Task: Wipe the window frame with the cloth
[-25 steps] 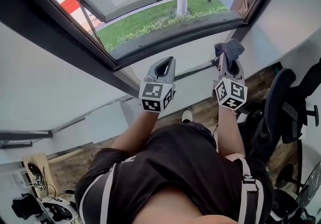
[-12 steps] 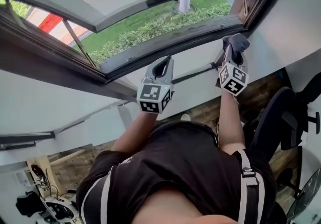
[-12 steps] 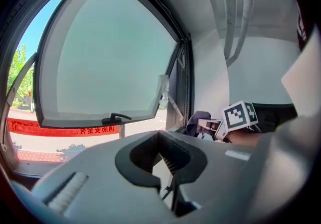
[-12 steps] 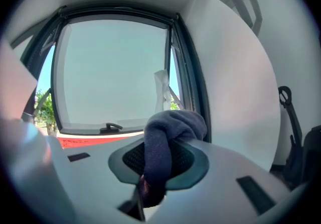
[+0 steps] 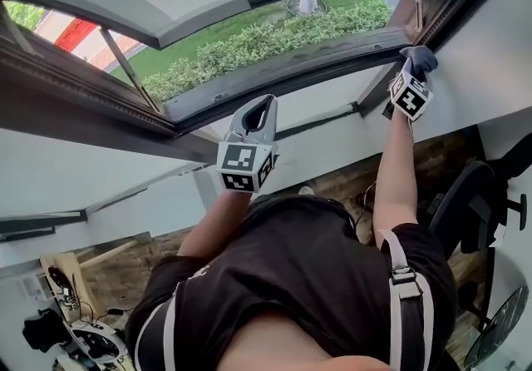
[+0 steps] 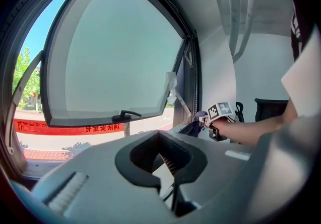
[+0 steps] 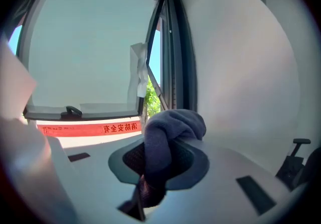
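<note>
Two grippers point toward the dark window frame [image 5: 274,71], whose sash stands swung outward over grass. The right gripper [image 5: 414,70] is clamped on a blue-grey cloth [image 5: 420,55] at the frame's right corner, beside the white wall [image 5: 490,37]. The left gripper [image 5: 263,107], jaws closed on nothing, hangs just below the frame. A wood floor [image 5: 125,274] and a black office chair [image 5: 465,203] lie underneath.

Left claw [image 5: 264,103], right claw [image 5: 413,66]: two. Cloth [image 7: 169,130]: one. Window frame [image 5: 278,70]: one. Handle [image 6: 125,115]: one.

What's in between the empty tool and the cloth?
Just white wall with a thin dark strip across it, below the window frame, between the left tool and the cloth. The head view shows it.
</note>
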`<state>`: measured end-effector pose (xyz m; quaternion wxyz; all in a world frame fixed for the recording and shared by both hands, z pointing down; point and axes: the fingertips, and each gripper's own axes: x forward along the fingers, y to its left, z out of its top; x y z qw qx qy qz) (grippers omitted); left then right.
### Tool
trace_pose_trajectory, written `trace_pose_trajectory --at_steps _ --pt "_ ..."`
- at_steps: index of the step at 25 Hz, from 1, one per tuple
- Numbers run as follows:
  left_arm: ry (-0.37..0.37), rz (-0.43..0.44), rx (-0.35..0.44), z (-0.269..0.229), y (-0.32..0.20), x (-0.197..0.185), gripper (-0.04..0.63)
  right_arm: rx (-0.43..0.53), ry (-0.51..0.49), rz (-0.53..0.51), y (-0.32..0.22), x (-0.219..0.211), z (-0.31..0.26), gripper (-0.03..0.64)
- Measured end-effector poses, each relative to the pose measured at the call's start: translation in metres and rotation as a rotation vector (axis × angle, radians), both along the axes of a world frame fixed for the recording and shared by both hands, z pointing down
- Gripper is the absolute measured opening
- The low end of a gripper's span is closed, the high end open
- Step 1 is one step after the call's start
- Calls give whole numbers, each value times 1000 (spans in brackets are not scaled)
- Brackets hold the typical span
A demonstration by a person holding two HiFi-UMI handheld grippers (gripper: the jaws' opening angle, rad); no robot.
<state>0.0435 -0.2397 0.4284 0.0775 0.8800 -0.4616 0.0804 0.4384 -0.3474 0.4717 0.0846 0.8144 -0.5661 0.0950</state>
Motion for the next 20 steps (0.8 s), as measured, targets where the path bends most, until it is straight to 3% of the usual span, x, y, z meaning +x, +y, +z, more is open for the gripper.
trace_pose_trajectory --at_steps 7,20 --pt "-5 -49 -15 9 -8 -18 6 -131 26 22 -31 40 35 64" --pt "-11 -71 -16 13 -22 -18 6 -236 45 -63 -67 42 65 64"
